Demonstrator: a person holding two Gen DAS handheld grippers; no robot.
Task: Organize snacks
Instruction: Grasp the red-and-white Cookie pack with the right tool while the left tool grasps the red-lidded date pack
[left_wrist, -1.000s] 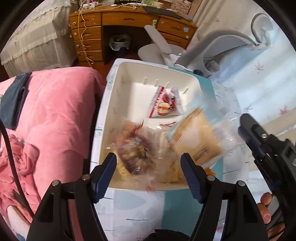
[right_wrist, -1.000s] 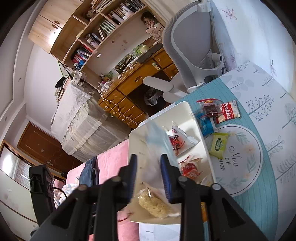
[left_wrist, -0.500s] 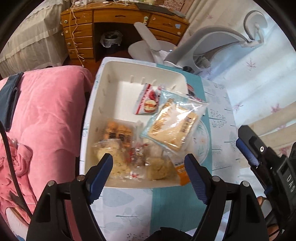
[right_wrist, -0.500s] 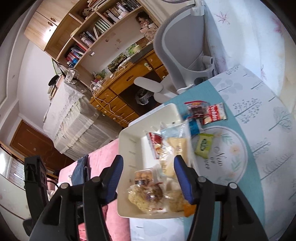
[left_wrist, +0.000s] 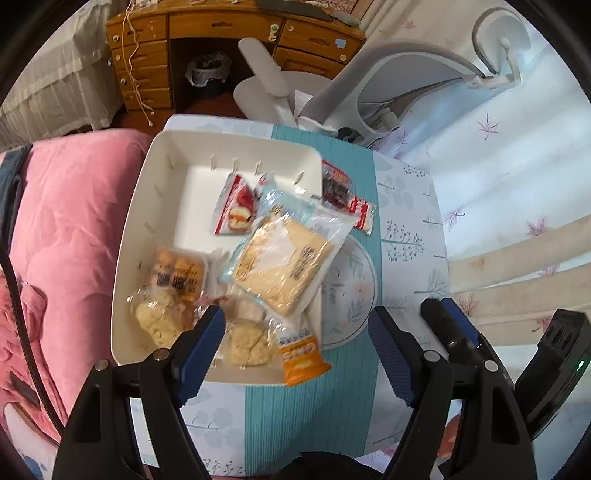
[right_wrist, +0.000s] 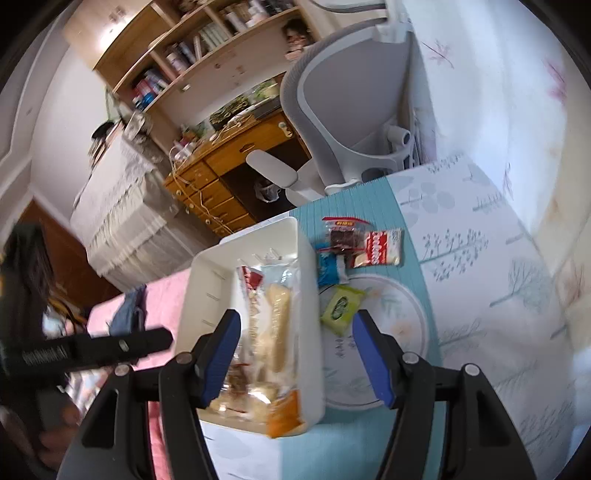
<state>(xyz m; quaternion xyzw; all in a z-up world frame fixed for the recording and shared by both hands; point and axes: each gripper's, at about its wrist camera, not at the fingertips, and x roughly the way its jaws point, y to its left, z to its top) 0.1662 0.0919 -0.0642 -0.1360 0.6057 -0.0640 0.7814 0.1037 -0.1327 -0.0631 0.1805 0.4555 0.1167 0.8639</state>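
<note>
The white bin (left_wrist: 147, 236) holds several snack packets. A big clear bread packet (left_wrist: 284, 258) leans over its right rim. A red-and-white packet (left_wrist: 236, 210), rice-crisp packets (left_wrist: 159, 317) and an orange packet (left_wrist: 301, 350) also lie inside. My left gripper (left_wrist: 295, 325) hovers open above the bin's near right corner, holding nothing. My right gripper (right_wrist: 297, 321) hangs over the bin's right wall (right_wrist: 310, 295), its jaws opening with nothing gripped. On the mat beside the bin lie a green packet (right_wrist: 341, 304), a blue packet (right_wrist: 328, 269), a dark packet (right_wrist: 343, 236) and a red cookie packet (right_wrist: 380, 247).
A pink quilt (left_wrist: 66, 229) borders the bin's left side. A grey office chair (left_wrist: 406, 81) stands at the table's far end, with a wooden desk (left_wrist: 221, 29) behind it. The round-patterned placemat (right_wrist: 406, 332) lies right of the bin.
My right gripper let go of the bread packet, which now lies in the bin, and its jaws spread. The left gripper's packets settled in the bin. Both grippers shifted right.
</note>
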